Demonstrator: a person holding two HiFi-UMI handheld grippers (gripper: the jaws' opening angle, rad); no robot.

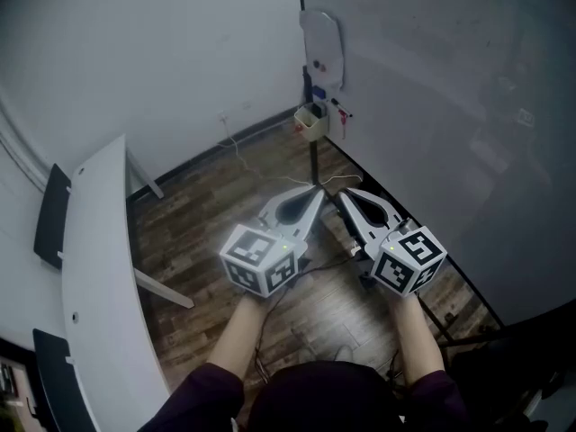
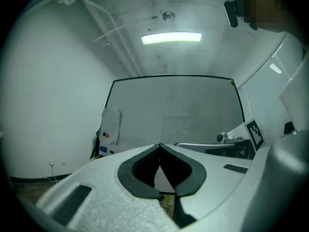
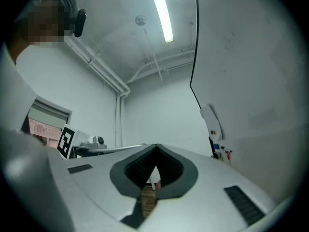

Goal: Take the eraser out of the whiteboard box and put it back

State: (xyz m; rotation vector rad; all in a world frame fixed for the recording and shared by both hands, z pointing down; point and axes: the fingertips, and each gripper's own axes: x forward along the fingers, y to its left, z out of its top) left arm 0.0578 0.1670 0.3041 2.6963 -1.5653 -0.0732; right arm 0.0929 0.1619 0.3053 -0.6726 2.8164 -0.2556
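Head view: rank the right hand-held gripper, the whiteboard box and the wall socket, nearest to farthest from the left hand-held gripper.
1. Right hand-held gripper, close beside it, right.
2. Whiteboard box, ahead, at the edge of the whiteboard.
3. Wall socket, farthest, ahead and left.

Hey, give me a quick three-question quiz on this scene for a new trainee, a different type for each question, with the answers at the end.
1. True or false: the left hand-held gripper is holding the eraser.
2. Multiple choice: the whiteboard box is A) on the white desk, B) hanging at the edge of the whiteboard, C) lying on the floor.
3. Fill in: the jaws of the right hand-held gripper are ____.
Key: 1 false, nothing is between its jaws; 2 B; 3 shut.
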